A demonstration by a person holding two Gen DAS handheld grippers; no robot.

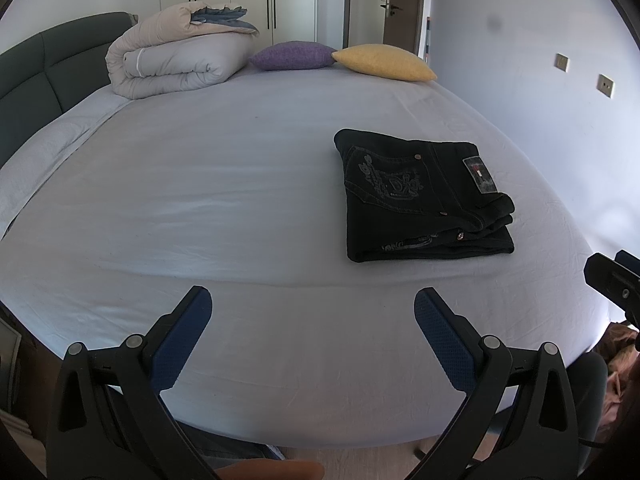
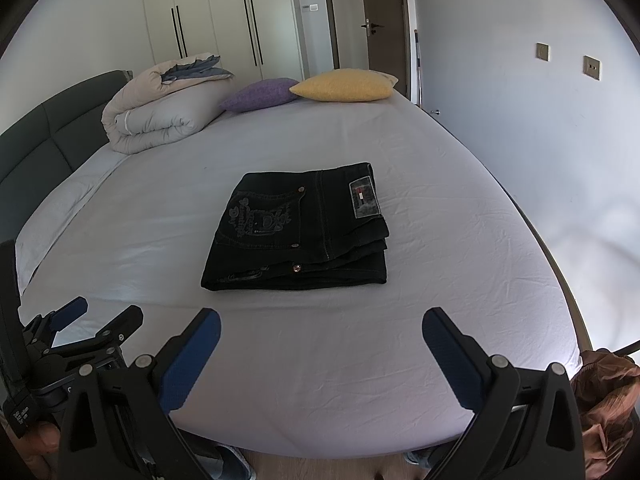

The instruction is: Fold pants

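Observation:
Black jeans point(image 1: 424, 196) lie folded into a compact stack on the pale bed sheet point(image 1: 224, 200), back pocket and brand patch facing up. They show in the right wrist view point(image 2: 300, 228) straight ahead of me. My left gripper point(image 1: 313, 304) is open and empty near the bed's front edge, left of and short of the jeans. My right gripper point(image 2: 321, 328) is open and empty, a little short of the jeans. The left gripper point(image 2: 100, 316) also shows at the lower left of the right wrist view.
A rolled duvet point(image 1: 180, 52), a purple cushion point(image 1: 292, 55) and a yellow cushion point(image 1: 384, 62) lie at the far end of the bed. A dark headboard point(image 1: 36, 76) runs along the left. A wall is on the right. Brown fabric point(image 2: 604, 396) lies by the bed's right corner.

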